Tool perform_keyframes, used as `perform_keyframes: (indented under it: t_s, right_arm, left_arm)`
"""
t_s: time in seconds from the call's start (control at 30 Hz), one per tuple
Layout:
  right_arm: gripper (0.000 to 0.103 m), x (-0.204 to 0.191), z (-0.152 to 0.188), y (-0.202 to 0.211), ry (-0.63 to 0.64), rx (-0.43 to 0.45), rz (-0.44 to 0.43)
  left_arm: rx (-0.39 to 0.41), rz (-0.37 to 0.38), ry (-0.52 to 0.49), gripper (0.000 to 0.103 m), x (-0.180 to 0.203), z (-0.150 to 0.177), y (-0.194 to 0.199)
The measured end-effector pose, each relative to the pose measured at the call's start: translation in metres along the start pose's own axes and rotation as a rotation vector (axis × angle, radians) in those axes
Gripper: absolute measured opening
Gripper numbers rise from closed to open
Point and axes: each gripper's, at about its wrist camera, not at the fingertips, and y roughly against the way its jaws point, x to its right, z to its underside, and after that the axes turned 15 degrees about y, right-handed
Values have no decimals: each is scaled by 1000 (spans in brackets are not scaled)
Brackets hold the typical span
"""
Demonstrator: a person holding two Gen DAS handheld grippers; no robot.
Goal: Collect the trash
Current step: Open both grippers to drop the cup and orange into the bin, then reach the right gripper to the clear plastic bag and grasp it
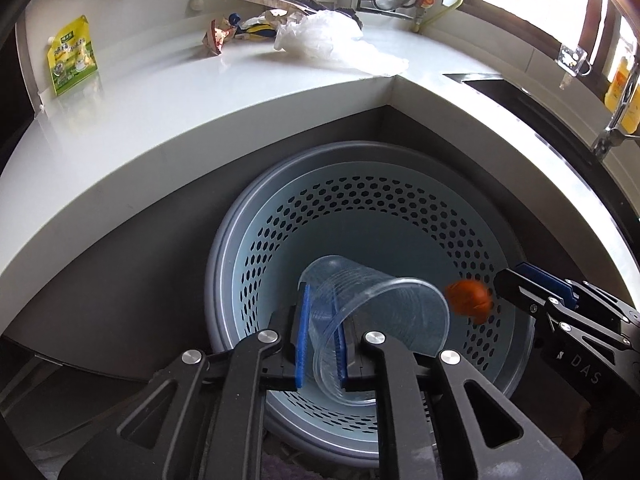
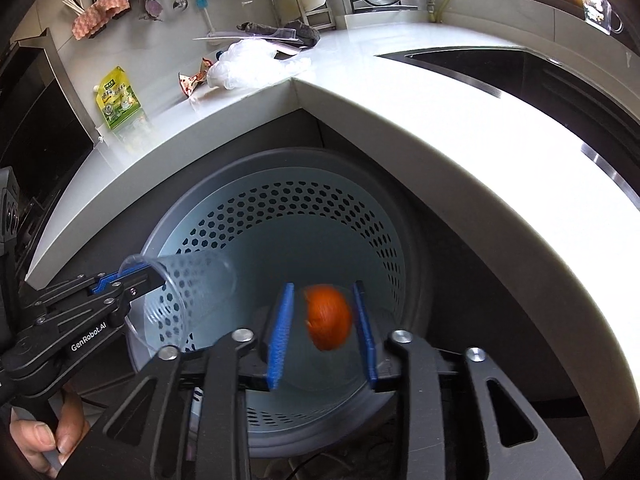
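Both tools hang over the mouth of the perforated bin (image 2: 320, 216), which stands on the floor in the inside corner of the white table (image 1: 160, 120) — placed so that anything let go drops straight in.

Left tool (image 1: 324, 340): pads closed on the wall of a clear plastic cup (image 1: 376, 312), one pad inside the rim and one outside. Cup tilted, mouth towards the camera, above the near side of the bin. In the right wrist view this tool reaches in from the left, fingers level; a hand (image 2: 36, 440) shows at its grip.

Right tool (image 2: 322, 336): blue pads spread apart, touching nothing. An orange scrap (image 2: 328, 316), motion-blurred and likely peel, sits between them without contact — it looks to be in free fall into the bin. Tool pitched steeply down, aimed at the bin floor.

More to collect on the table: a crumpled plastic bag (image 1: 320, 36), snack wrappers (image 1: 218, 36), a green pouch (image 1: 72, 56). Judgement: the cup drop comes next.
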Motion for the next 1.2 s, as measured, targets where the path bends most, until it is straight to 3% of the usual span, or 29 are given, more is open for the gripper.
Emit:
perform_keyframes:
  t_s: [0.03, 0.1, 0.17, 0.43, 0.5, 0.7, 0.8, 0.93, 1.2]
  right_arm:
    - [38, 1, 0, 1, -2, 5, 2]
    - [38, 2, 1, 2, -5, 11, 1]
    - [38, 3, 1, 3, -7, 11, 5]
    - [41, 7, 5, 6, -14, 22, 10]
    - [45, 8, 5, 8, -13, 29, 13]
    - [56, 8, 5, 15, -8, 61, 27]
    - [63, 5, 4, 19, 8, 83, 50]
    - [74, -1, 1, 25, 46, 104, 76]
    - [76, 4, -5, 31, 28, 124, 74]
  left_arm:
    - [3, -2, 4, 23, 0, 0, 0]
    - [12, -4, 12, 42, -2, 0, 2]
    - [28, -4, 17, 51, -3, 1, 5]
    - [31, -16, 17, 54, -6, 0, 5]
    - [43, -18, 23, 63, -7, -1, 7]
    - [122, -23, 23, 79, -8, -3, 20]
    - [177, -15, 17, 93, -7, -4, 31]
    - [240, -7, 10, 97, -5, -7, 45]
    - [279, -57, 13, 97, -9, -14, 55]
